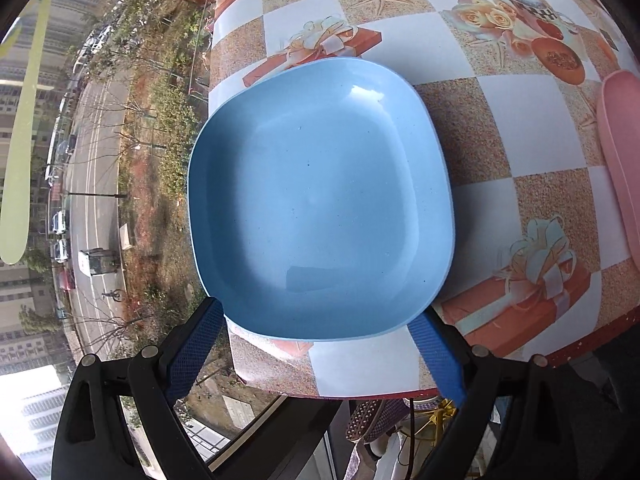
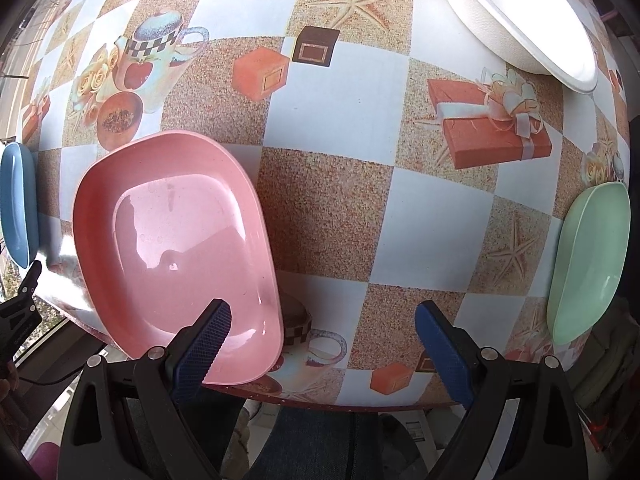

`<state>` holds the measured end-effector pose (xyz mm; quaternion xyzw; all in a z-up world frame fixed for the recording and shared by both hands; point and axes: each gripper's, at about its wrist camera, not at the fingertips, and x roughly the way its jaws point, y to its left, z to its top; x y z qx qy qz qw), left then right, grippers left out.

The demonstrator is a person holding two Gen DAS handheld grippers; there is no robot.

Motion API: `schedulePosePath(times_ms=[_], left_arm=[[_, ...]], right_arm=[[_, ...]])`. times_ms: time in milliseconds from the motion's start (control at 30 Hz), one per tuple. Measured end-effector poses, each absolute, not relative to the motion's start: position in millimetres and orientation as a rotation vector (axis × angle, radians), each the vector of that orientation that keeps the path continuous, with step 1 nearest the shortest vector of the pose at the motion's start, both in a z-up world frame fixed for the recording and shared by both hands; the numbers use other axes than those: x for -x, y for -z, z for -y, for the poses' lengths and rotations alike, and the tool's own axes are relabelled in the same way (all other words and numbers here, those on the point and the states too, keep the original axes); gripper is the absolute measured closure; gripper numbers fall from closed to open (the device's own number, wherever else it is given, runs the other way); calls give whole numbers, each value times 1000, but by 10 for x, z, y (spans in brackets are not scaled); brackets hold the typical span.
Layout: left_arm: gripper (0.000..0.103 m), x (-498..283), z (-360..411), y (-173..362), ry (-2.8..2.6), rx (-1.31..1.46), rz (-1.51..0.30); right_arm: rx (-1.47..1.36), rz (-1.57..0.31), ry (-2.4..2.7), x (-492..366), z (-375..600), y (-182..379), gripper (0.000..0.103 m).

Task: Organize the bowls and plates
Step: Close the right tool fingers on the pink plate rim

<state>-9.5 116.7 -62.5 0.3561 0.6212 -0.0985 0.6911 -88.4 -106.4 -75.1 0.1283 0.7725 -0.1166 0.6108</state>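
Checkered desk (image 2: pixel 352 96) by a window, with plates laid out on it.
Left gripper (image 1: pixel 320 344) hangs open over the blue plate (image 1: pixel 320 200) at the desk's corner; right gripper (image 2: pixel 320 340) gapes empty beside the pink plate (image 2: pixel 176 240).

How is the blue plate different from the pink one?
The blue plate is sky blue; the pink plate is salmon pink. The blue plate lies framed between the open left gripper, while the pink plate lies off to one side of the open right gripper. Both are empty, rounded-square plates near the table edge.
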Motion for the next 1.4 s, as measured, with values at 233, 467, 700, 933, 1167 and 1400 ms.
schedulePosePath(times_ms=[233,467,700,933,1167,1400], left_arm=[[8,395,-631,296,476,-706,-1365],[8,365,-41,429,537,-558,-1475],[8,214,117,720,439,-476,-1579],[4,306,158,932,413,-458,-1625],[0,290,-45,1069,402,-402,-1658],[0,78,-221,1103,388,-380,-1663]], right_arm=[[-312,-1786,278,896,1183,757,9],[-245,-1783,259,893,1192,780,9],[-208,-1782,227,769,1203,884,9],[-208,-1782,203,720,1236,975,1],[-229,-1774,201,760,1291,1064,0],[-232,-1807,198,680,1330,1138,0]])
